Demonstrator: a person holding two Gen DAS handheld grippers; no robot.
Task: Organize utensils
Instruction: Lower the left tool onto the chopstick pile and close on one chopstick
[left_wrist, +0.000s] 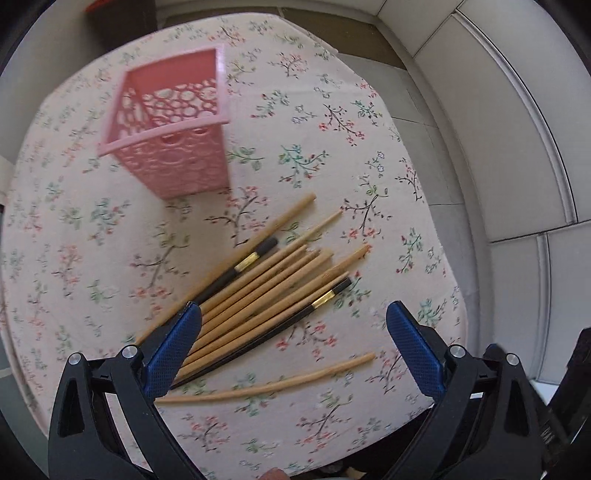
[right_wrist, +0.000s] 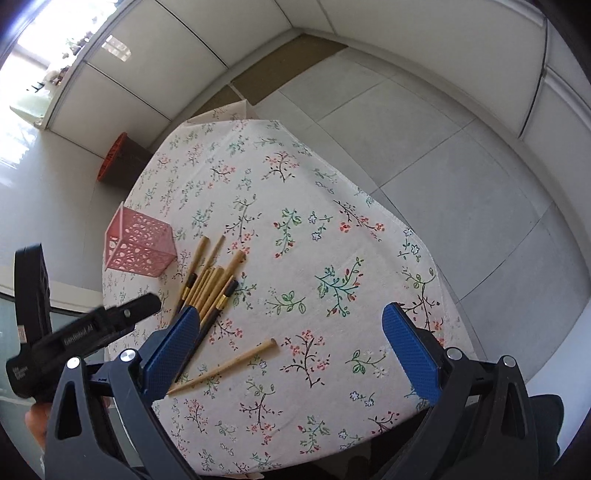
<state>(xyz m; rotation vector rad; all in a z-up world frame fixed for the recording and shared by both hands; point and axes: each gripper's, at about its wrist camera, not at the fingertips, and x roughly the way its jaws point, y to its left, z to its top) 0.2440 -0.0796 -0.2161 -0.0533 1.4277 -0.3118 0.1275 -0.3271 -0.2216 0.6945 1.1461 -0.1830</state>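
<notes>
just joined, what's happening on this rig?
A person holds tongs in each hand over a floral-cloth table. Both the left tongs and right tongs are open and empty. A pile of wooden and black chopsticks lies beside the empty pink perforated plastic basket; one stray wooden chopstick lies apart. Nothing sorted yet.

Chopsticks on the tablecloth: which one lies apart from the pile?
The plain wooden chopstick nearest the open left tongs. It lies alone, touching nothing, while the rest, two black ones among them, overlap in a pile.
</notes>
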